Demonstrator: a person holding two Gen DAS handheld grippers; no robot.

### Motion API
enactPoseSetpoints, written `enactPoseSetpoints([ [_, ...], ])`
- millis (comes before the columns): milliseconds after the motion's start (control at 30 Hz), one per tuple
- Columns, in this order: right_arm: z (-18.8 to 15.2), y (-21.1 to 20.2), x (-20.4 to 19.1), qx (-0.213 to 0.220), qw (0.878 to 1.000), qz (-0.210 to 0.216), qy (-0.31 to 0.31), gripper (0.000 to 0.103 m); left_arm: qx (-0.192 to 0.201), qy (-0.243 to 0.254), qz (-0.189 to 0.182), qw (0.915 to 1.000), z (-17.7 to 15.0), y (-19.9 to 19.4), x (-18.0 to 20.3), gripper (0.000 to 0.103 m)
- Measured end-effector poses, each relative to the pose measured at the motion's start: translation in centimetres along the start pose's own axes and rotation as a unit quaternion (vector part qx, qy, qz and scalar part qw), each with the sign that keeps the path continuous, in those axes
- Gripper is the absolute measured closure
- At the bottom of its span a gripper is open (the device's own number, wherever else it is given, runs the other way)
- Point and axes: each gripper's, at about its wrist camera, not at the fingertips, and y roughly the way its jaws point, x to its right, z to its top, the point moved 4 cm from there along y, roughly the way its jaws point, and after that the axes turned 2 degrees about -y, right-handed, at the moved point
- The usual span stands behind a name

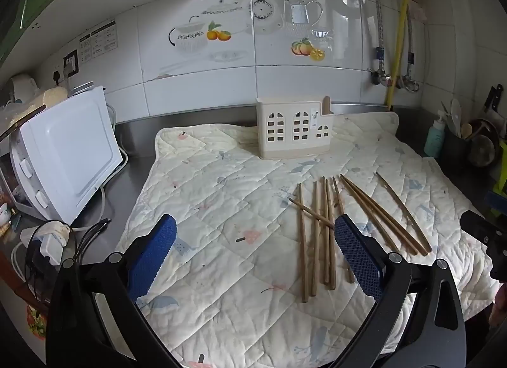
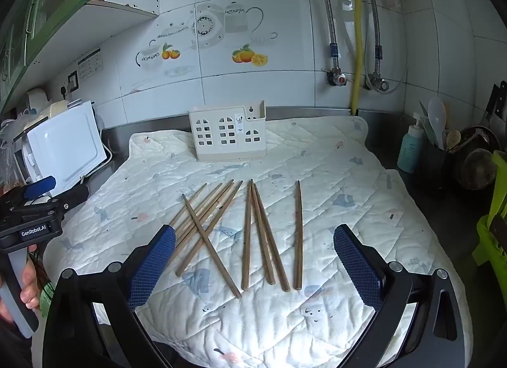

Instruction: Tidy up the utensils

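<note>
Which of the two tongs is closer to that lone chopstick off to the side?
Right. The right tongs frame the lone chopstick; the left tongs sit beyond the crossed bunch.

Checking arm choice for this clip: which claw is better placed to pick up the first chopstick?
Right claw: open, the brown wooden chopsticks lie between its fingers. The left claw, also open, has them off to its right.

left gripper [image 1: 255, 254] jaws spread, right gripper [image 2: 254, 262] jaws spread

Quilted mat [image 2: 317, 159] on steel counter [image 2: 389, 133]
</note>
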Motion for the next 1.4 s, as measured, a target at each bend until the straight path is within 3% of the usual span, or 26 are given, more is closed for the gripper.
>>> enactPoseSetpoints([
  [1400,-0.4,0.2,-0.5,-0.009,1.000,-0.006,-0.015,0.006,-0.022,0.009,-0.035,0.9991,-1.4,0.6,1.1,0.005],
])
